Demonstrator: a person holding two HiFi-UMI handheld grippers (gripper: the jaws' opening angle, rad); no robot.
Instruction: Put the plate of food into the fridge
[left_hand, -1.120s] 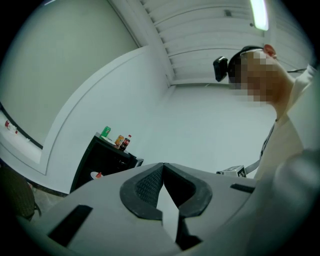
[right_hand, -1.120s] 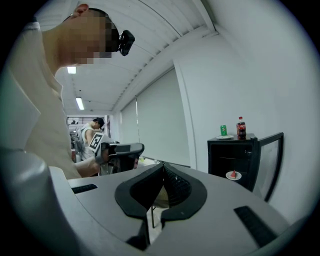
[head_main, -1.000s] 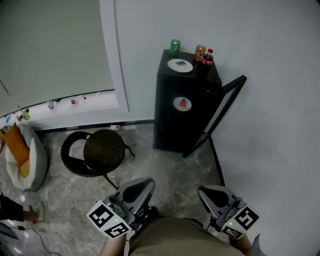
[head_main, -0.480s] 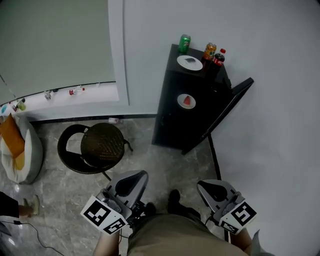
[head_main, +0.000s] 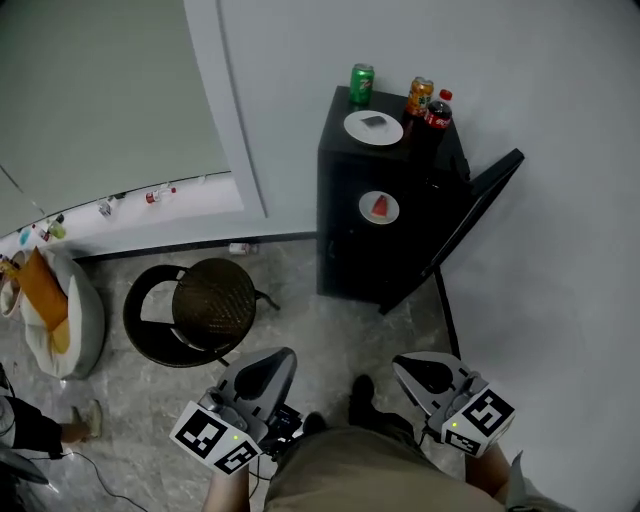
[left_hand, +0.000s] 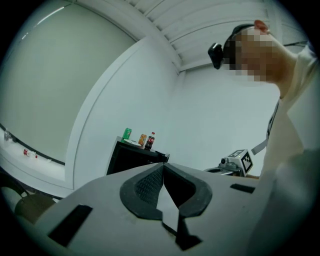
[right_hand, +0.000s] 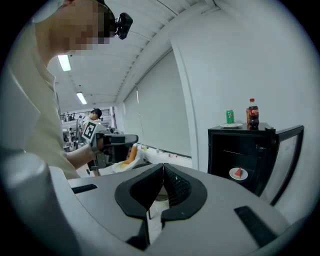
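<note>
A black mini fridge (head_main: 342, 250) stands against the white wall with its door (head_main: 470, 225) swung open to the right. Inside it, a white plate with a red slice of food (head_main: 379, 208) rests on a shelf; the right gripper view shows that plate (right_hand: 238, 173) too. A second white plate (head_main: 373, 127) lies on the fridge top. My left gripper (head_main: 268, 370) and right gripper (head_main: 424, 372) are held low in front of the person, far from the fridge. Both are shut and hold nothing. In the gripper views the left jaws (left_hand: 163, 167) and right jaws (right_hand: 163, 167) meet.
A green can (head_main: 361, 84), an orange can (head_main: 420, 97) and a cola bottle (head_main: 437, 110) stand on the fridge top. A round black chair (head_main: 208, 305) is on the floor to the fridge's left. A white bag with an orange item (head_main: 50, 315) sits at far left.
The person has stepped forward, so the fridge looks slightly nearer and a shoe shows between the grippers. Both grippers moved along with the person and stayed shut.
</note>
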